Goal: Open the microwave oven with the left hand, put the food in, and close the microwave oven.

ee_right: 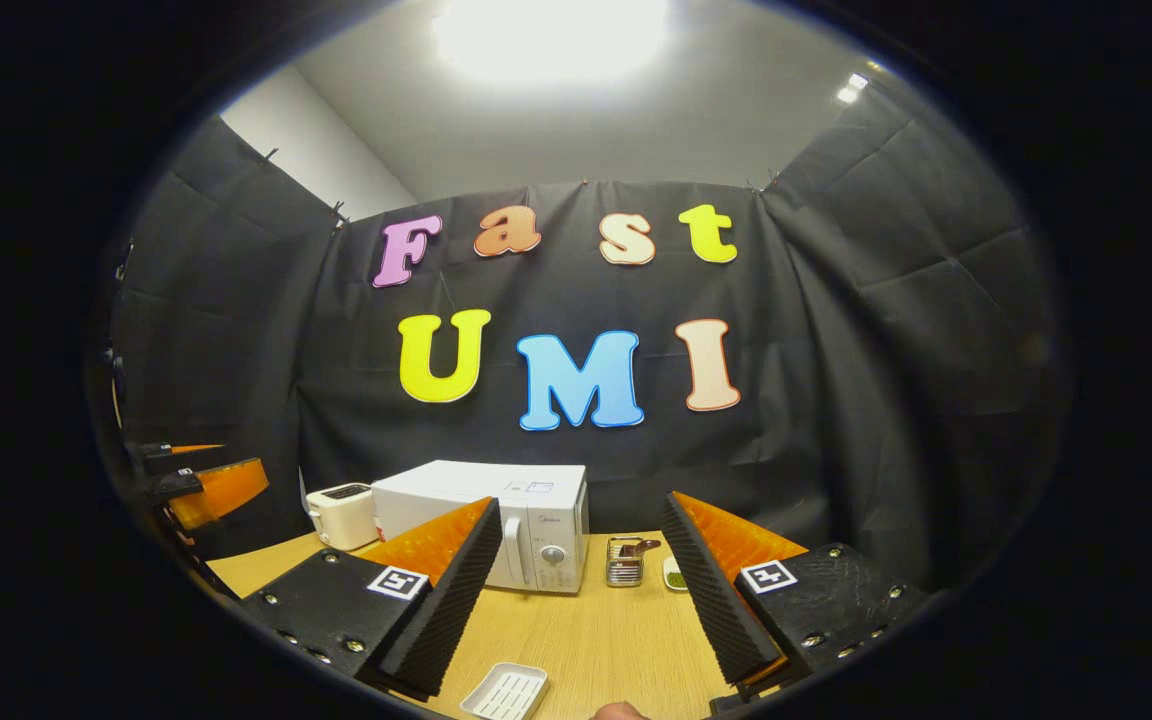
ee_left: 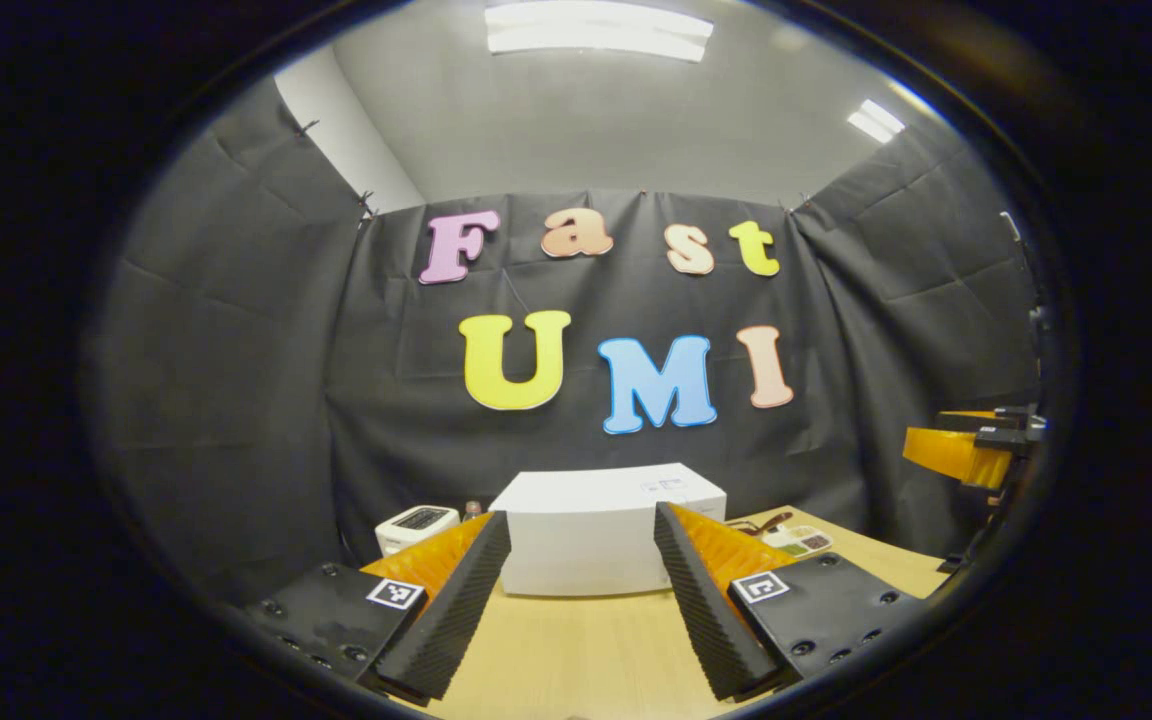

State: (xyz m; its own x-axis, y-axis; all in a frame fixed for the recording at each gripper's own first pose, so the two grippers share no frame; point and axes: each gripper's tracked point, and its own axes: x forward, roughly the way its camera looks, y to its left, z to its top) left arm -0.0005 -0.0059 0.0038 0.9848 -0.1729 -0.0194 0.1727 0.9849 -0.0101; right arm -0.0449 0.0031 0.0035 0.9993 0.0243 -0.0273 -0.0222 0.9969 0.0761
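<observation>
White boxy microwave on pale wood-grain table, door closed; both ribbed grippers spread wide, empty.

White microwave — door shut, on table

L gripper open, jaws wide, held level, facing microwave. R gripper open too, level, off microwave's right-front.

- I see bright ceiling panels overhead, blown out to glare in the right gripper view.
- Focus is sharp centrally (fisheye bends edges, which darken).
- Shadows on the counter stay soft.
</observation>
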